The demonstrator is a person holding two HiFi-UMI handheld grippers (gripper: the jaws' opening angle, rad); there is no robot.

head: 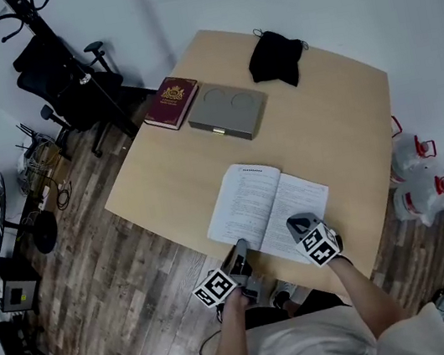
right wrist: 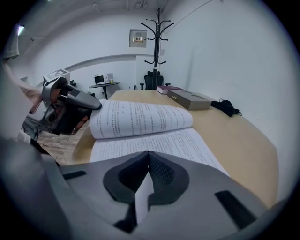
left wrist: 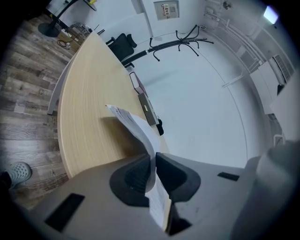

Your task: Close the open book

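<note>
An open book [head: 264, 201] with printed white pages lies near the front edge of the light wooden table [head: 340, 126]. My left gripper [head: 241, 251] is shut on the near edge of the book's left half. In the left gripper view those pages [left wrist: 134, 125] rise edge-on from between the pads of the left gripper [left wrist: 153, 159]. My right gripper [head: 298, 224] sits at the near edge of the right-hand page. In the right gripper view the right gripper [right wrist: 147, 158] is shut on a thin white sheet of the book [right wrist: 140, 119]. The left gripper [right wrist: 70, 110] shows at that view's left.
At the table's far side lie a maroon book [head: 171, 102], a flat grey box [head: 227, 110] and a black pouch [head: 276, 57]. A black office chair [head: 73, 79] and a coat stand are beyond the far left corner. White bags [head: 421, 171] sit on the floor at the right.
</note>
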